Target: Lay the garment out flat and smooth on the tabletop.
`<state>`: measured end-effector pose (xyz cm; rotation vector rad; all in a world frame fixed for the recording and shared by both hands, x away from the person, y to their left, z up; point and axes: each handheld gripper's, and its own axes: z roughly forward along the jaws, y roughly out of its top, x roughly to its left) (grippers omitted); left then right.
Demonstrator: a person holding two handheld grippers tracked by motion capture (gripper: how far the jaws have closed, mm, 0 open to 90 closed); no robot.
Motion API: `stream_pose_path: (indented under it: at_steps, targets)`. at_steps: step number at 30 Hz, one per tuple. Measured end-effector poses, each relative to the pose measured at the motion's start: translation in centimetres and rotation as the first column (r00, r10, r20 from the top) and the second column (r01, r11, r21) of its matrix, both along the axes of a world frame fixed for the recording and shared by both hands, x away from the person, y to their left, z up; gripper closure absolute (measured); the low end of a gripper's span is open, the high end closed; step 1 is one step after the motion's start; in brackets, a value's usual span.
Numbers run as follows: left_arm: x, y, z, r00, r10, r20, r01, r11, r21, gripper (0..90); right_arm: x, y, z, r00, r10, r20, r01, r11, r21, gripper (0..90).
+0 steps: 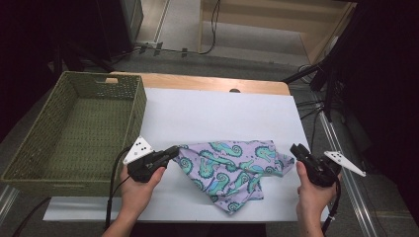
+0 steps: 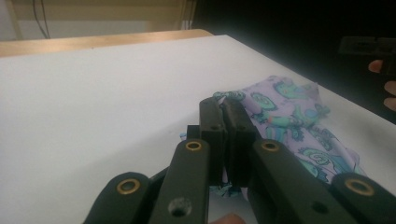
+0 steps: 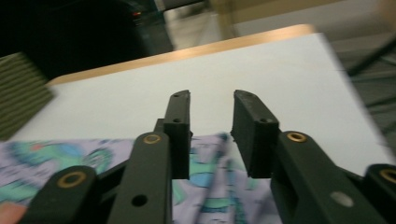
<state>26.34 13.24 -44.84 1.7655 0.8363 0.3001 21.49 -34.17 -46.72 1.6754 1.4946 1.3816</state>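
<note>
A lilac cloth (image 1: 232,168) printed with teal seahorses lies crumpled on the white table top (image 1: 212,113), right of centre. My left gripper (image 1: 174,150) is at the cloth's left corner, its jaws pressed together with a bit of the cloth's edge (image 2: 289,116) pinched at the tips. In its own view the left gripper (image 2: 226,105) shows no gap. My right gripper (image 1: 295,149) sits at the cloth's right edge. There the right gripper (image 3: 212,100) stands open, low over the cloth (image 3: 210,158), which lies under and between the jaws.
A large green woven basket (image 1: 141,106) stands at the table's left and looks bare inside; its side shows as the basket (image 3: 18,88) in the right gripper view. A wooden edge (image 1: 207,82) borders the far side. Cables and dark stands lie beyond the table.
</note>
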Motion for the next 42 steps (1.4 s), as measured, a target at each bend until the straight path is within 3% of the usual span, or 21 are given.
stream_pose_path:
  at_steps: [2,5,7,13,14,15,17,18,19,20,22,25,28,29,30,33,34,35,38,41,42]
  targets:
    - [0.0,-0.1,-0.1,0.9999,-0.008,-0.006,0.008,1.0000,0.004,86.8,0.5,1.3,0.1,0.9940,0.109,0.005,-0.109,0.994,-0.014,58.3]
    - [0.0,-0.2,-0.1,0.9999,-0.015,-0.003,0.015,0.9998,0.012,86.9,1.2,4.7,0.1,0.9554,0.295,-0.006,-0.295,0.954,-0.054,47.2]
    - [0.0,-0.2,-0.1,0.9999,-0.012,-0.003,0.012,0.9999,0.010,86.9,1.5,7.6,-0.1,0.9085,0.417,-0.030,-0.418,0.905,-0.076,39.0]
    - [0.2,0.1,-0.3,0.9999,0.000,-0.016,0.000,1.0000,-0.001,84.3,1.0,16.6,-1.5,0.7342,0.666,-0.131,-0.679,0.722,-0.135,9.7]
    - [0.2,0.1,-0.3,0.9998,0.000,-0.019,0.000,1.0000,-0.002,81.5,0.9,17.8,-1.9,0.7159,0.679,-0.164,-0.698,0.697,-0.164,5.8]
    - [0.2,0.1,-0.3,0.9998,0.000,-0.019,0.000,1.0000,-0.002,79.1,0.8,18.8,-2.4,0.7122,0.670,-0.208,-0.702,0.685,-0.194,2.6]
    - [0.3,0.2,-0.3,0.9997,0.000,-0.026,-0.001,0.9998,-0.020,71.2,0.9,20.0,-3.4,0.7132,0.640,-0.287,-0.700,0.670,-0.246,2.1]
    - [0.3,0.2,-0.3,0.9997,0.000,-0.026,-0.001,0.9998,-0.020,64.5,0.9,20.0,-3.4,0.7132,0.640,-0.287,-0.700,0.670,-0.246,2.1]
    - [0.2,0.2,-0.2,0.9997,0.004,-0.025,-0.004,0.9998,-0.020,60.1,1.0,20.7,-4.2,0.7319,0.578,-0.360,-0.678,0.671,-0.301,13.5]
    - [0.3,0.2,-0.2,0.9996,-0.007,-0.029,0.006,0.9994,-0.034,55.7,1.0,20.7,-4.5,0.7500,0.546,-0.374,-0.657,0.677,-0.330,29.5]
    - [0.3,0.1,-0.2,0.9994,-0.005,-0.036,0.004,0.9995,-0.032,44.2,1.0,19.7,-4.4,0.7477,0.567,-0.345,-0.661,0.684,-0.309,62.2]
    - [0.3,-0.1,-0.3,0.9991,-0.013,-0.040,0.011,0.9993,-0.035,36.9,1.0,17.6,-3.4,0.7828,0.572,-0.245,-0.621,0.745,-0.245,81.3]
    - [0.3,-0.3,-0.5,0.9989,-0.012,-0.046,0.011,0.9998,-0.017,32.7,0.8,15.3,-1.9,0.8461,0.518,-0.126,-0.533,0.815,-0.228,82.7]
    - [0.3,-0.3,-0.5,0.9989,-0.012,-0.046,0.011,0.9998,-0.017,32.4,0.8,15.3,-1.9,0.8461,0.518,-0.126,-0.533,0.815,-0.228,82.7]
    - [0.3,-0.4,-0.6,0.9986,-0.015,-0.051,0.014,0.9998,-0.017,31.5,0.7,13.6,-1.2,0.8894,0.452,-0.071,-0.455,0.857,-0.241,82.8]
    - [0.4,-0.7,-0.9,0.9981,-0.014,-0.060,0.013,0.9999,-0.007,29.8,0.7,10.4,-0.7,0.9493,0.313,-0.026,-0.311,0.924,-0.220,82.7]
    - [0.4,-0.7,-0.9,0.9981,-0.014,-0.060,0.013,0.9999,-0.007,29.7,0.7,10.4,-0.7,0.9493,0.313,-0.026,-0.311,0.924,-0.220,82.7]
    - [0.4,-0.7,-1.0,0.9981,-0.018,-0.060,0.017,0.9998,-0.005,29.0,1.0,8.0,-1.0,0.9769,0.211,-0.037,-0.214,0.957,-0.197,82.7]
    - [0.4,-0.9,-1.3,0.9973,-0.027,-0.068,0.027,0.9996,0.003,27.7,1.3,4.9,-2.1,0.9942,0.043,-0.099,-0.066,0.967,-0.248,82.5]
    - [0.4,-1.1,-1.5,0.9965,-0.043,-0.072,0.044,0.9990,0.005,25.6,1.4,2.9,-3.0,0.9875,-0.064,-0.144,0.017,0.953,-0.302,79.6]
    - [0.4,-1.2,-1.5,0.9966,-0.044,-0.071,0.044,0.9990,0.007,23.6,1.4,2.5,-3.1,0.9871,-0.061,-0.148,0.017,0.959,-0.281,75.7]
